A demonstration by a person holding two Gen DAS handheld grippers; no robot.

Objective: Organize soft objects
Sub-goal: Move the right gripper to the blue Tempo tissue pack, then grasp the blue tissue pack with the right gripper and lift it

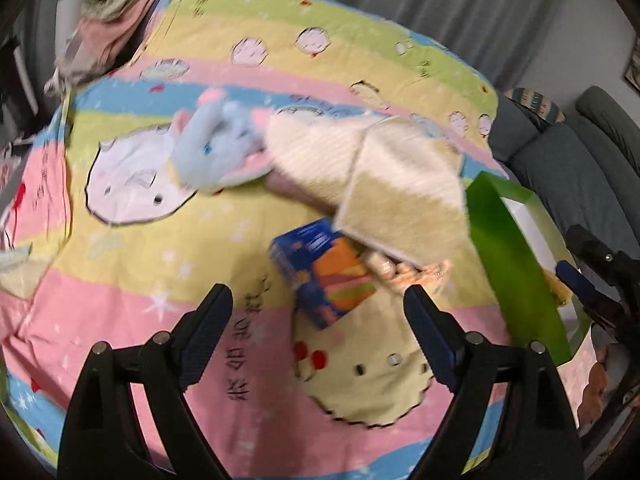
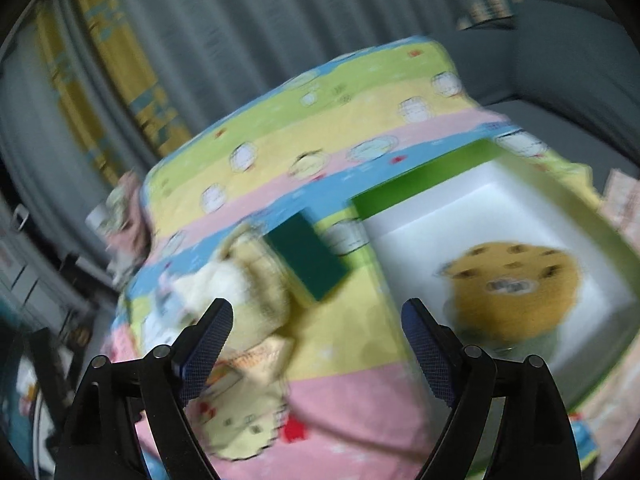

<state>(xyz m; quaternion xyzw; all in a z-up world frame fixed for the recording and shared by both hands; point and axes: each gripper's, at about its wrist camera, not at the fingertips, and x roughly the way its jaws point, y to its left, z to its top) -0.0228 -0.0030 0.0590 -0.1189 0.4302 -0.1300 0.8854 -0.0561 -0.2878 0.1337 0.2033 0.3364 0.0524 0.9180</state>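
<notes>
In the left wrist view a blue plush toy (image 1: 216, 148) lies on the bedspread (image 1: 160, 264) beside a folded cream towel (image 1: 384, 184) that partly covers a blue and orange box (image 1: 320, 272). A green-walled box (image 1: 504, 248) stands at the right. My left gripper (image 1: 318, 308) is open and empty above the bedspread, short of the blue and orange box. In the right wrist view my right gripper (image 2: 316, 320) is open and empty. The green box (image 2: 492, 248) holds a round yellow cookie plush (image 2: 516, 284). A green sponge (image 2: 308, 252) lies beside the cream towel (image 2: 244, 284).
Pink and green cloths (image 1: 108, 28) are piled at the bed's far left corner. A grey sofa (image 1: 580, 168) stands to the right of the bed. Grey curtains (image 2: 240, 32) hang behind. The right wrist view is motion-blurred.
</notes>
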